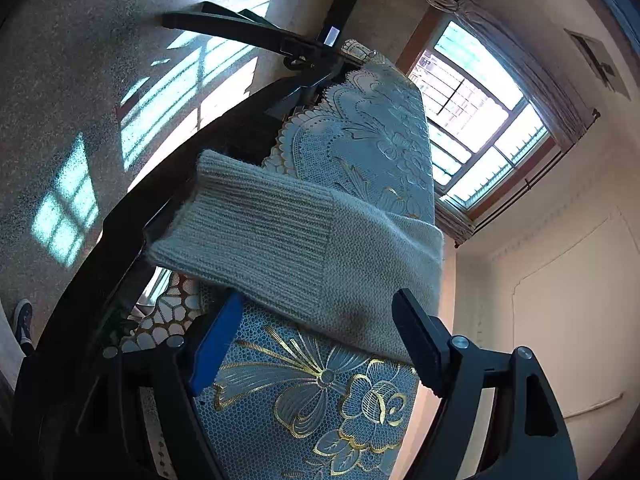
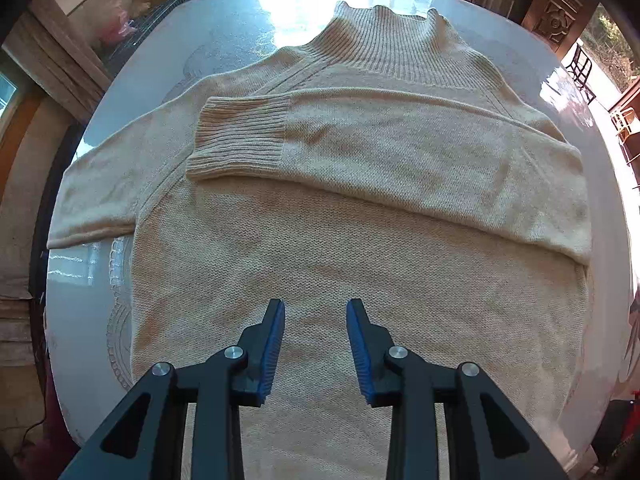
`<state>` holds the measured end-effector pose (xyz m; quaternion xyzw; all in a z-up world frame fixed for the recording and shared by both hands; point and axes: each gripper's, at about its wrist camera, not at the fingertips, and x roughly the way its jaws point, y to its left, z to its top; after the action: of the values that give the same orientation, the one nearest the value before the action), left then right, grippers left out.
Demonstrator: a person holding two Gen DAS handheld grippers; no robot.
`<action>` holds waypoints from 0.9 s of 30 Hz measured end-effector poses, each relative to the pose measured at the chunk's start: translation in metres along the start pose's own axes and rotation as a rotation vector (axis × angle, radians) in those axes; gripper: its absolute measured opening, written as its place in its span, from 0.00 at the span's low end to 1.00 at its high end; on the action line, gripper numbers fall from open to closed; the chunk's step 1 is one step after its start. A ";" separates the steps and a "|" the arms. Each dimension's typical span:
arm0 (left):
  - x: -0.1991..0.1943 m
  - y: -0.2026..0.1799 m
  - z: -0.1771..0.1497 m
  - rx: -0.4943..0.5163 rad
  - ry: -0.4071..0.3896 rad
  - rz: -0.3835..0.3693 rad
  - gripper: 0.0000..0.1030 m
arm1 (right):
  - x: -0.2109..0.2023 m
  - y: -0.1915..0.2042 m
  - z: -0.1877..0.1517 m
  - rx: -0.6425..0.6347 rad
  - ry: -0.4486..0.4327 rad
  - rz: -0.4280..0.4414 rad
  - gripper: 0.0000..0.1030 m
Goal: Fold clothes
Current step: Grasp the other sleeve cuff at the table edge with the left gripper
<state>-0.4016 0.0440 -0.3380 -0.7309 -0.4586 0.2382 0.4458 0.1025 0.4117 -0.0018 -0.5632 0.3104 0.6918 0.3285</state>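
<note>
My right tongs (image 2: 315, 308) stand fairly wide apart with nothing between the blue pads (image 2: 272, 350), hovering over the lower body of the sweater (image 2: 320, 248). The sweater lies flat on the round bench (image 2: 72, 320), collar (image 2: 384, 40) at the far side from these tongs. One sleeve (image 2: 360, 140) is folded across the chest, its ribbed cuff (image 2: 240, 136) ending left of the collar line. The other sleeve (image 2: 104, 184) stretches out to the sweater's left, reaching toward the bench rim.

My left tongs (image 1: 316, 320) are spread wide and grip nothing. Just beyond their tips lies the ribbed cuff (image 1: 248, 220) of that outstretched sleeve, draped over the bench edge; the blue-padded finger (image 1: 214, 348) sits near the cuff's lower edge, though I cannot tell if it touches. Under the sleeve is a lace cloth (image 1: 320, 400) with gold flowers. Past the sleeve a window (image 1: 476, 128) with curtains shows, and the speckled floor (image 1: 80, 80) lies on the cuff's other side, streaked with sunlight.
</note>
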 end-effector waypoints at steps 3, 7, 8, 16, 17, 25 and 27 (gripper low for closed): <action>0.005 0.001 -0.002 -0.018 -0.012 0.001 0.77 | 0.002 0.000 -0.002 0.005 0.008 0.008 0.31; 0.004 -0.003 -0.004 -0.032 -0.042 0.012 0.77 | 0.000 -0.008 -0.006 0.030 0.000 -0.001 0.31; 0.004 -0.006 -0.005 -0.020 -0.052 0.025 0.77 | -0.001 -0.010 -0.006 0.038 -0.001 -0.002 0.31; 0.008 -0.050 -0.007 0.144 -0.150 0.125 0.11 | 0.002 -0.022 -0.015 0.059 0.014 -0.019 0.31; 0.007 -0.056 -0.008 0.162 -0.167 0.131 0.08 | 0.002 -0.022 -0.015 0.056 0.014 -0.023 0.31; -0.019 -0.131 -0.037 0.352 -0.360 0.102 0.03 | -0.009 -0.035 -0.016 0.082 -0.030 0.007 0.31; -0.019 -0.154 -0.048 0.392 -0.391 0.101 0.03 | -0.012 -0.044 -0.020 0.102 -0.048 0.033 0.31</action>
<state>-0.4450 0.0344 -0.1817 -0.5929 -0.4441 0.4807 0.4692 0.1510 0.4204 0.0039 -0.5237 0.3463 0.6938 0.3527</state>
